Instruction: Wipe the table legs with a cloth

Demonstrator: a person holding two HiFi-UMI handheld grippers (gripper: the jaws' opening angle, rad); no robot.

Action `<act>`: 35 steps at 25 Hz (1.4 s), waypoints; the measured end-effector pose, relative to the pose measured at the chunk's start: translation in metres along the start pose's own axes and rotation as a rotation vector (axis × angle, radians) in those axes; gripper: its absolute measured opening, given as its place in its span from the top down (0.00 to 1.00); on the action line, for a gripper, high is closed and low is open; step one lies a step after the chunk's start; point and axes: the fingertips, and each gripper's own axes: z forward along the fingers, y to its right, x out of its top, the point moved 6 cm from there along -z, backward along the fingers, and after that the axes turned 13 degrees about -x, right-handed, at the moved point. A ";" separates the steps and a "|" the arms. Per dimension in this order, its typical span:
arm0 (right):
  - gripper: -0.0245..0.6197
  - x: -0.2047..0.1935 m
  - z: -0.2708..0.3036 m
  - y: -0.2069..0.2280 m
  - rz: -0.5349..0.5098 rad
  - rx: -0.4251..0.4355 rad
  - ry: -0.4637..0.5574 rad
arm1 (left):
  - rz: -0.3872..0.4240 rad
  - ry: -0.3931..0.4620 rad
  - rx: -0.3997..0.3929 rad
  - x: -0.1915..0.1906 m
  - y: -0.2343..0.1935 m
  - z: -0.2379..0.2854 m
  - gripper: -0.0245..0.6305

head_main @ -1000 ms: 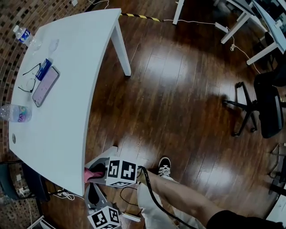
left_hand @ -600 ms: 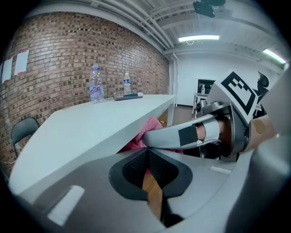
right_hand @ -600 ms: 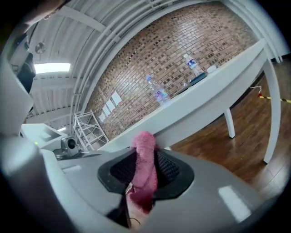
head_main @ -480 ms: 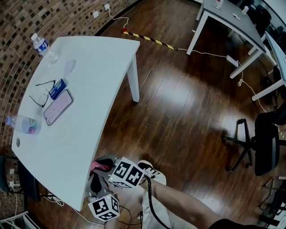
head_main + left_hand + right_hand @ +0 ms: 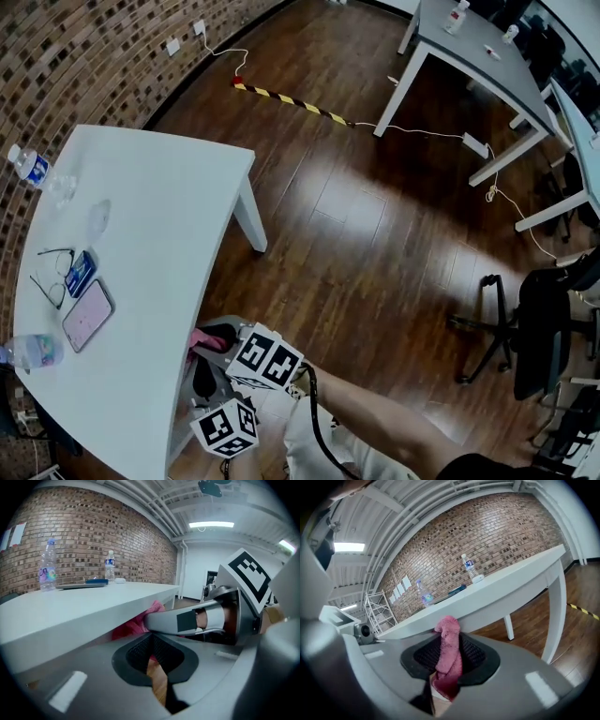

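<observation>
Cloth (image 5: 449,644), one pink piece, sits pinched in my right claw (image 5: 449,663) at six o'clock; my left claw (image 5: 151,654) is closed, empty; two bottles (image 5: 33,167) at nine.

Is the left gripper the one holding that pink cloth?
No, the pink cloth is pinched between the jaws of the right gripper, while the left gripper has its jaws together on nothing.
</observation>
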 end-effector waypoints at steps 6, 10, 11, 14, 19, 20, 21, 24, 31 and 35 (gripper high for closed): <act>0.82 0.041 -0.019 0.093 -0.008 -0.068 0.030 | 0.026 -0.010 -0.074 0.040 0.054 0.086 0.97; 0.82 0.068 -0.029 0.167 0.047 -0.107 0.075 | 0.058 -0.018 -0.071 0.067 0.081 0.143 0.97; 0.82 0.074 -0.032 0.186 0.074 -0.112 0.088 | 0.065 -0.022 -0.062 0.075 0.087 0.156 0.97; 0.82 0.091 -0.041 0.244 0.168 -0.122 0.131 | 0.059 -0.015 -0.013 0.101 0.104 0.193 0.97; 0.83 0.104 -0.070 0.323 0.406 -0.080 0.173 | 0.002 -0.007 0.109 0.127 0.135 0.242 0.97; 0.83 0.105 -0.071 0.329 0.423 -0.056 0.167 | 0.002 -0.012 0.126 0.130 0.139 0.248 0.97; 0.83 0.106 -0.069 0.332 0.425 -0.036 0.160 | 0.006 -0.020 0.138 0.132 0.141 0.253 0.97; 0.83 0.104 -0.053 0.335 0.421 -0.011 0.136 | 0.042 -0.056 0.143 0.131 0.146 0.266 0.97; 0.82 0.073 -0.022 0.347 0.451 0.008 0.122 | 0.128 -0.116 0.125 0.110 0.135 0.300 0.97; 0.82 0.037 -0.005 0.360 0.463 -0.017 0.082 | 0.128 -0.149 0.101 0.083 0.121 0.320 0.97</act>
